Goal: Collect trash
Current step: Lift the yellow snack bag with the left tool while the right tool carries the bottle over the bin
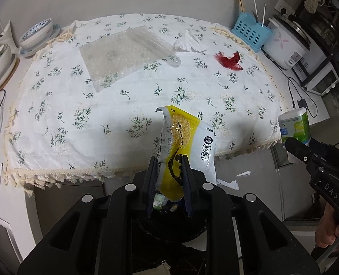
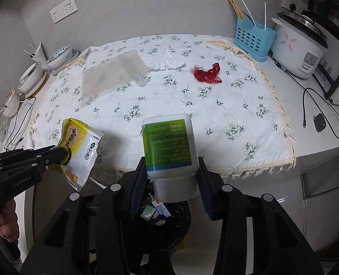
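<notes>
Two grippers each pinched trash over a black bin (image 2: 169, 215): the left gripper (image 1: 169, 174) squeezed a yellow snack bag (image 1: 187, 142), and the right gripper (image 2: 171, 178) squeezed a white bottle (image 2: 169, 146).

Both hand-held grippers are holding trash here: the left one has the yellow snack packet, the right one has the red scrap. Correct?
Not quite. The right hand-held gripper holds the white bottle with the green label, as the right wrist view shows; the red scrap lies on the tablecloth. The left hand-held gripper does hold the yellow snack packet.
</notes>
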`<action>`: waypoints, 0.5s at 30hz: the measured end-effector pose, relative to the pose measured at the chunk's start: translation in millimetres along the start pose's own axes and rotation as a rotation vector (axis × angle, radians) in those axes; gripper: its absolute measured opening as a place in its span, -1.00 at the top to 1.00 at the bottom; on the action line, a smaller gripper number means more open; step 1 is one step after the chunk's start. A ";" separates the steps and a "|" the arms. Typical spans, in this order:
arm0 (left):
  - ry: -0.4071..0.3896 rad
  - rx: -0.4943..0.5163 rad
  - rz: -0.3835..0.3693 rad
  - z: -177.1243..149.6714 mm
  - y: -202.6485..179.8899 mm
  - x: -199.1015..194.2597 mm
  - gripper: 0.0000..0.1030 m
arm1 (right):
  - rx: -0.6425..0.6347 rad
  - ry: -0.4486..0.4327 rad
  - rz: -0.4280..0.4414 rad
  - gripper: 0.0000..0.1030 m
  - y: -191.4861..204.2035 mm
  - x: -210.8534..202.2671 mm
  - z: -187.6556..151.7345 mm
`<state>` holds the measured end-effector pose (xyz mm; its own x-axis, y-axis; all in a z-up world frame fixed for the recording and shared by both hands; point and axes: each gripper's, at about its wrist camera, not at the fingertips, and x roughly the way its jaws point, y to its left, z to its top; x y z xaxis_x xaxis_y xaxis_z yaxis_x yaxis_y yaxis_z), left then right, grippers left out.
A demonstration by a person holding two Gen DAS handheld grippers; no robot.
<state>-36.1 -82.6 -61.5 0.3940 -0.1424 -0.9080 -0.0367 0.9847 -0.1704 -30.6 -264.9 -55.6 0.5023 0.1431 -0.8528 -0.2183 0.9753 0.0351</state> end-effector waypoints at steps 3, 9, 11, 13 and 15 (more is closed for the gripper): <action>0.006 0.005 0.000 -12.4 -3.5 2.7 0.62 | -0.009 0.012 0.007 0.21 2.0 1.1 -13.9; 0.047 0.005 0.003 -40.5 -7.7 16.8 0.62 | -0.032 0.055 0.025 0.21 4.7 13.4 -47.0; 0.058 0.004 0.004 -50.3 -8.9 21.1 0.62 | -0.028 0.071 0.027 0.21 2.7 18.5 -57.2; 0.073 0.003 0.008 -60.6 -9.0 27.3 0.62 | -0.024 0.085 0.030 0.21 1.2 23.5 -65.6; 0.089 0.000 0.012 -69.4 -8.9 33.7 0.62 | -0.026 0.093 0.028 0.21 0.2 28.8 -73.2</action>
<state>-86.2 -103.1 -117.2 0.3106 -0.1389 -0.9403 -0.0406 0.9864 -0.1591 -77.4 -273.0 -118.2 0.4159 0.1530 -0.8965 -0.2538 0.9661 0.0471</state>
